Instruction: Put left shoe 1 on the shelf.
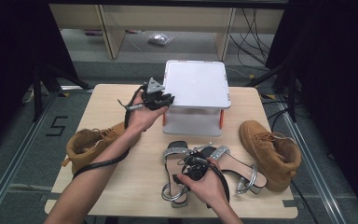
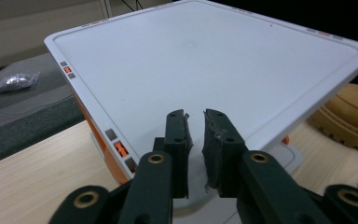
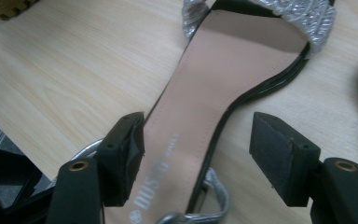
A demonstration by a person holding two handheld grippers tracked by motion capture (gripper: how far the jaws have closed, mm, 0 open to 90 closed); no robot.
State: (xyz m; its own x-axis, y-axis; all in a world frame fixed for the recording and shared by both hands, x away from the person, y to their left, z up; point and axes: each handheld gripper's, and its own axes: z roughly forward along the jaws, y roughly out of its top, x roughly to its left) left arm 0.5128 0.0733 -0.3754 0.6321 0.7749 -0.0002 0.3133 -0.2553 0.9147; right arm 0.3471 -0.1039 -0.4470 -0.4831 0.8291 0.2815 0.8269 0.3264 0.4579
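Observation:
My left gripper (image 1: 167, 99) hovers at the front left corner of a white lidded box (image 1: 196, 84) with orange latches. In the left gripper view its jaws (image 2: 196, 119) stand almost together over the lid (image 2: 205, 56), with only a thin slit between them and nothing in it. My right gripper (image 1: 192, 165) is low over the left of two black sandals with silver glitter straps (image 1: 173, 151). In the right gripper view it is open (image 3: 198, 130), one jaw on each side of that sandal's pink insole (image 3: 223, 60) near the heel. The other sandal (image 1: 237, 164) lies to its right.
A tan boot (image 1: 91, 145) lies on its side at the table's left, and another (image 1: 271, 148) stands at the right, also seen as the boot (image 2: 349, 112) past the lid. The wooden table (image 1: 135, 186) has bare room at the front left. Shelving and cables lie beyond.

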